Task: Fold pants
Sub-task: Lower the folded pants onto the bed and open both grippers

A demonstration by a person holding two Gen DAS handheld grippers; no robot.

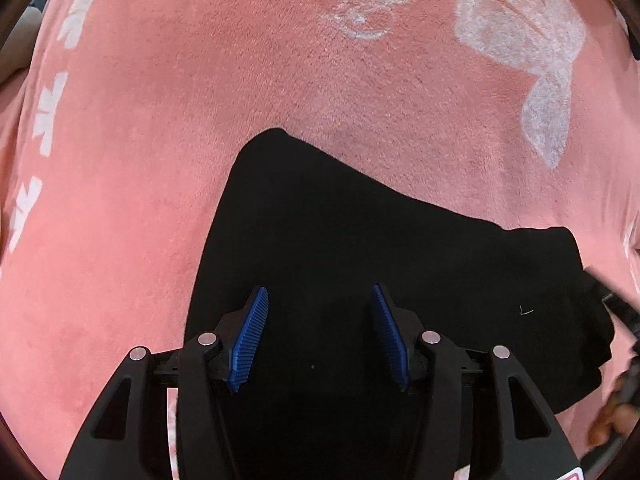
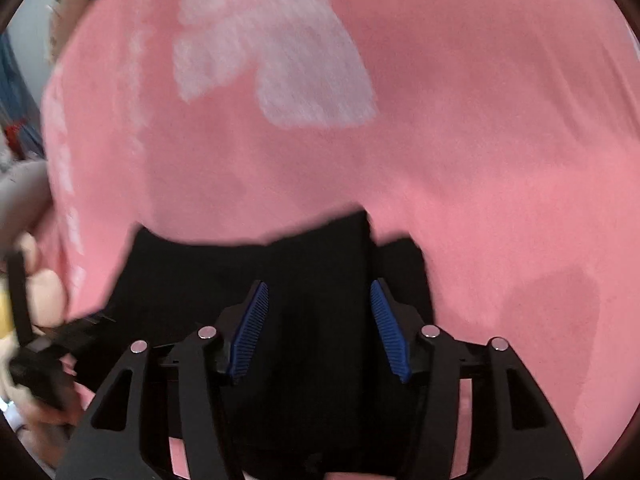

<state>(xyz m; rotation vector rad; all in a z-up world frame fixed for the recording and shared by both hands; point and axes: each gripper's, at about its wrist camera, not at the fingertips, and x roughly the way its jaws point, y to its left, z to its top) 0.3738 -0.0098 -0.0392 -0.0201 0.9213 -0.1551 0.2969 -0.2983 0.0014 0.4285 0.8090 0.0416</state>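
Left wrist: left gripper [image 1: 319, 332] spread wide, empty, over black pants [image 1: 360, 248] on pink blanket [image 1: 140, 160] | right wrist: right gripper [image 2: 318, 330] likewise, pants 6 o'clock | risk: pinching blanket along with the pants, dragging folds loose.

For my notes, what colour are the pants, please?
Black pants, clearest in the left wrist view.

pants [image 1: 360, 248] on blanket [image 1: 160, 160]
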